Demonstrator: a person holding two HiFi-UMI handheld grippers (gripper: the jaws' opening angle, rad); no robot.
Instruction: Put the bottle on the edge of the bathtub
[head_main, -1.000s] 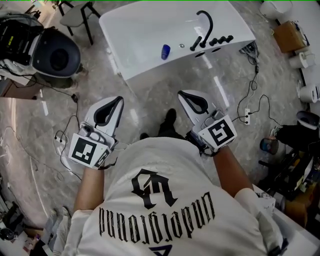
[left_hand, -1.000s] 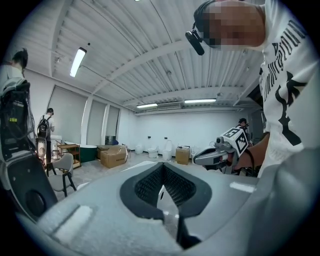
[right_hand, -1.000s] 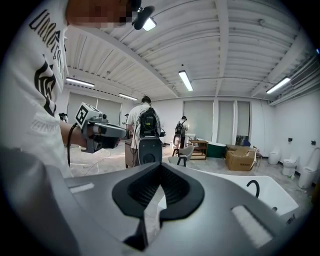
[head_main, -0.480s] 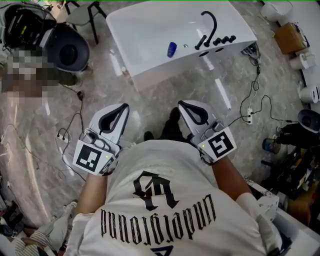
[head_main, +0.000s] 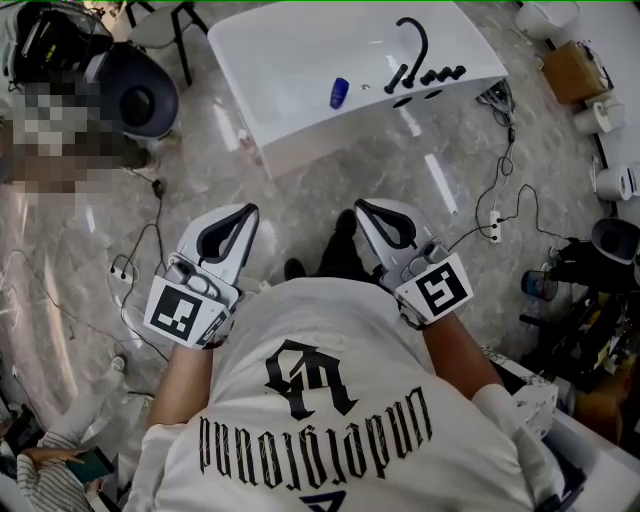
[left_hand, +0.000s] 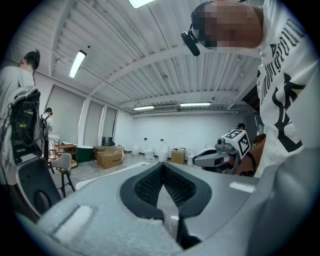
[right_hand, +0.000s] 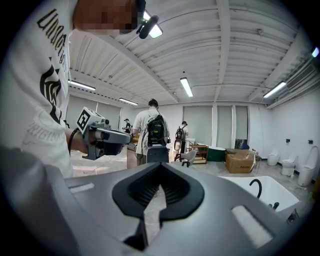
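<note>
A small blue bottle (head_main: 339, 92) rests on the white bathtub (head_main: 290, 60) at the top of the head view, just left of the black faucet (head_main: 414, 50). Both grippers hang low in front of my body, far short of the tub. My left gripper (head_main: 248, 211) is shut and holds nothing; in its own view the left gripper (left_hand: 163, 165) shows dark pads meeting at the tips. My right gripper (head_main: 362, 208) is likewise shut and empty, as the right gripper (right_hand: 160, 165) shows in its own view. There the bathtub (right_hand: 265, 196) appears at the lower right.
Cables and a power strip (head_main: 493, 228) trail over the marble floor right of the tub. A black round seat (head_main: 141, 100) and a chair (head_main: 160, 28) stand at the left, boxes and toilets (head_main: 612, 184) at the right. A person with a backpack (right_hand: 154, 131) stands ahead.
Both grippers have dropped slightly lower in the head view and stay shut. The tub and bottle have shifted a little as the head camera moved.
</note>
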